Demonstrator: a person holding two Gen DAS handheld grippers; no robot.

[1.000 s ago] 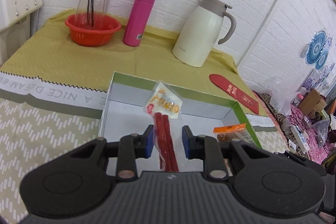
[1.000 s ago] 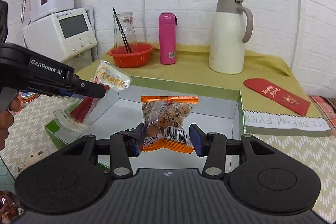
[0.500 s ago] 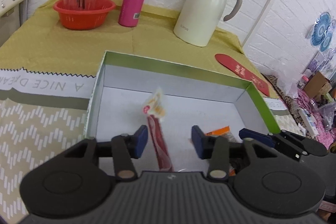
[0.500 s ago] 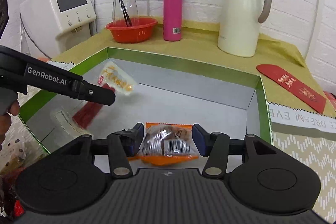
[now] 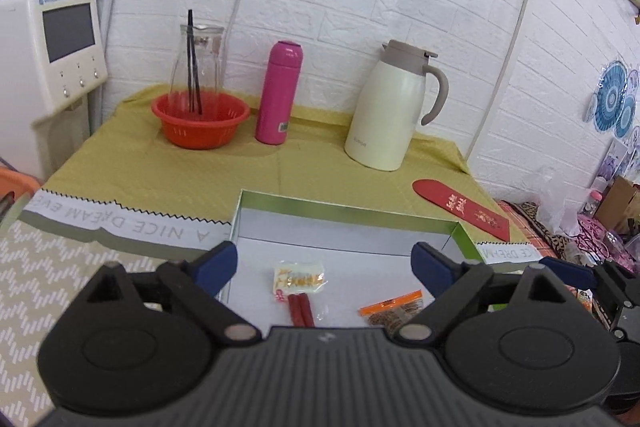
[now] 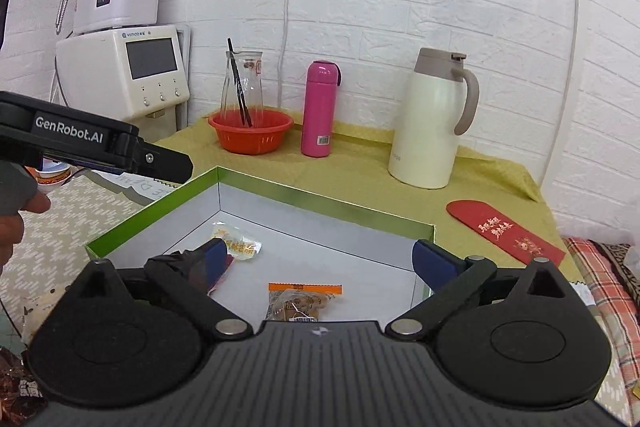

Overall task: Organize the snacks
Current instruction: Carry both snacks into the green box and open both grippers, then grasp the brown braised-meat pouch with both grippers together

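Left wrist view: both claws spread wide; clear sausage packet lies flat in box.

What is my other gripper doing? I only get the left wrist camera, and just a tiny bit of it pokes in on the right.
Observer: The right gripper is open, its jaws spread wide over the box, and it holds nothing.
Operator: Who is holding my left one?
Observer: In the right wrist view a hand at the left edge grips the handle of the left gripper.
Operator: Are there any snacks outside the box?
Observer: Maybe. A dark shiny wrapper lies outside the box, in the bottom left corner of the right wrist view. I cannot tell what is in it.
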